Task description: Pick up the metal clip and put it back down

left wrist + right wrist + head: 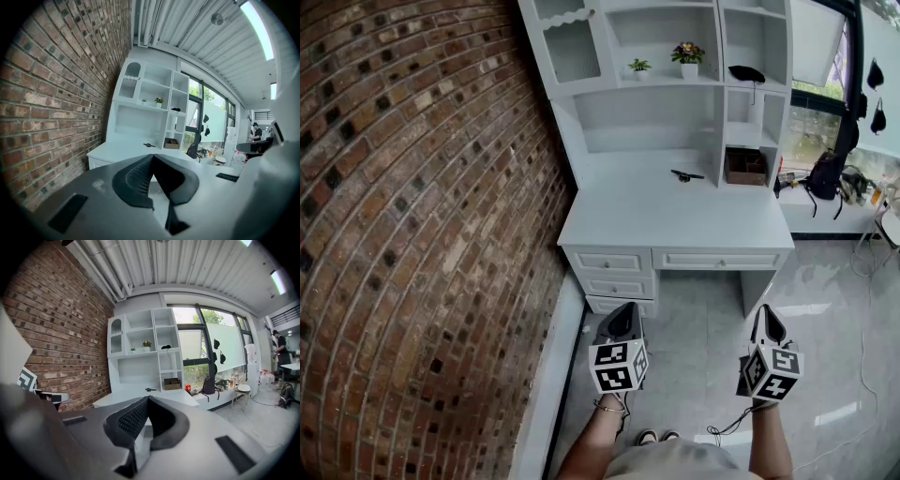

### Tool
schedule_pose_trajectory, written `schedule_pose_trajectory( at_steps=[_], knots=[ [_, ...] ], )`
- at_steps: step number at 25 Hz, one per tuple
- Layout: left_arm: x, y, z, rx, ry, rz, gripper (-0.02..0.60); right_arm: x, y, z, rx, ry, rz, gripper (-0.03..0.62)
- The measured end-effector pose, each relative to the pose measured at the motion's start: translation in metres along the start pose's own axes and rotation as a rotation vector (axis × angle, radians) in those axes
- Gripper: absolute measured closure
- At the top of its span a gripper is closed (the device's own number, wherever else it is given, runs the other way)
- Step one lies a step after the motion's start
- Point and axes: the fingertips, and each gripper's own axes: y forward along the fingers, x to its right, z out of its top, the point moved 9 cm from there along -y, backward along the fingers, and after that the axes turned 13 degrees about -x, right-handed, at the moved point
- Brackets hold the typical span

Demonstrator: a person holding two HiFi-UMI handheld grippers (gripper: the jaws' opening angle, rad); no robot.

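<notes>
I hold my left gripper (624,319) and right gripper (767,323) low, well short of the white desk (675,220); I judge the approach hasn't begun. Both pairs of jaws are pressed together, gripping nothing. The metal clip (686,175) lies far back on the desktop, near a brown box (745,167)

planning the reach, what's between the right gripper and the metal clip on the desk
In the head view, only floor tiles, the desk's front drawer and bare white desktop lie between the right gripper and the metal clip.
</notes>
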Motion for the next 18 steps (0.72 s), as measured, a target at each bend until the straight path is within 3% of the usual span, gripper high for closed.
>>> schedule_pose_trajectory(
  at_steps=[5,12,18],
  knots=[
    [-0.002,0.002,0.0,-0.001,-0.008,0.01,0.571,0.002,0.004,0.001,-0.007,-0.012,-0.003,0.593],
    [-0.008,0.006,-0.002,-0.007,-0.019,0.025,0.57,0.005,0.013,0.0,0.02,0.059,0.052,0.593],
    [-0.012,0.008,-0.001,-0.009,-0.02,0.034,0.571,0.006,0.019,0.002,0.003,0.034,0.051,0.591]
  ],
)
